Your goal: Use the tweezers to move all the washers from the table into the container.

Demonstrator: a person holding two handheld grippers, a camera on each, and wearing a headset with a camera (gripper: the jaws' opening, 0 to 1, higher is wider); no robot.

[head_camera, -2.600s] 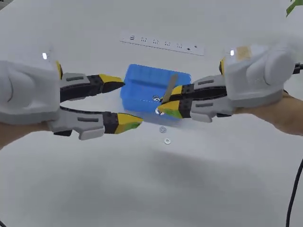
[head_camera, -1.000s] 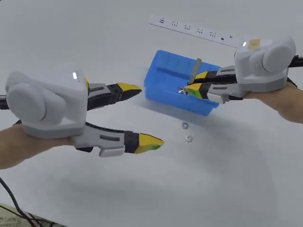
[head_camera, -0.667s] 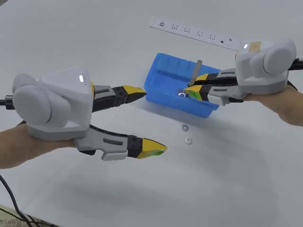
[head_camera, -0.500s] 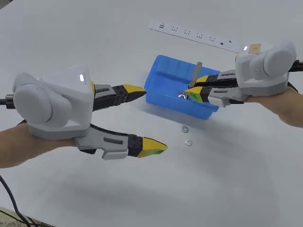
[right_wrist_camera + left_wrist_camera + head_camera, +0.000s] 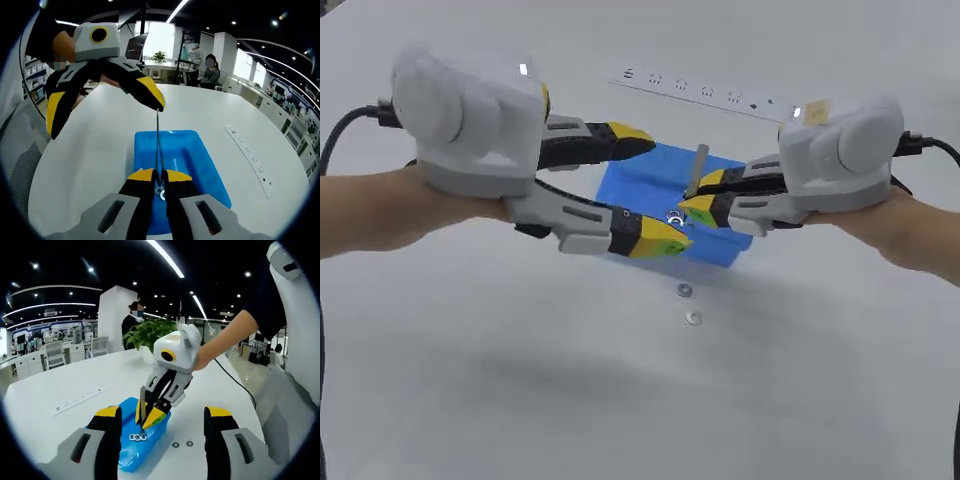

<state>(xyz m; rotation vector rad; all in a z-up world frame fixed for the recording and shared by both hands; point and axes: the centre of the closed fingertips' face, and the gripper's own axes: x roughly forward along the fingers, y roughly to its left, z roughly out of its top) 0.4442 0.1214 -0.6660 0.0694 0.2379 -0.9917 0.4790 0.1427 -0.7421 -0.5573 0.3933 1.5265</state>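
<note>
Just over the blue container [image 5: 638, 182], the right gripper [image 5: 696, 206] has its jaws pinched narrow on the tweezers [image 5: 698, 168]. Their long axis stands nearly upright, tilted a little. The upper end points up and away toward the power strip [image 5: 705, 94], and the lower end points down into the container. A few washers [image 5: 138, 437] lie there in a short row just below it; whether the tips touch them I cannot tell. In the right gripper view the container's long side runs away along the jaws. Two more washers [image 5: 684, 290] lie on the white table [image 5: 520, 380] just in front of the container, near each other but apart. The left gripper [image 5: 648, 192] hovers near the container's left side, jaws spread wide, holding nothing.
</note>
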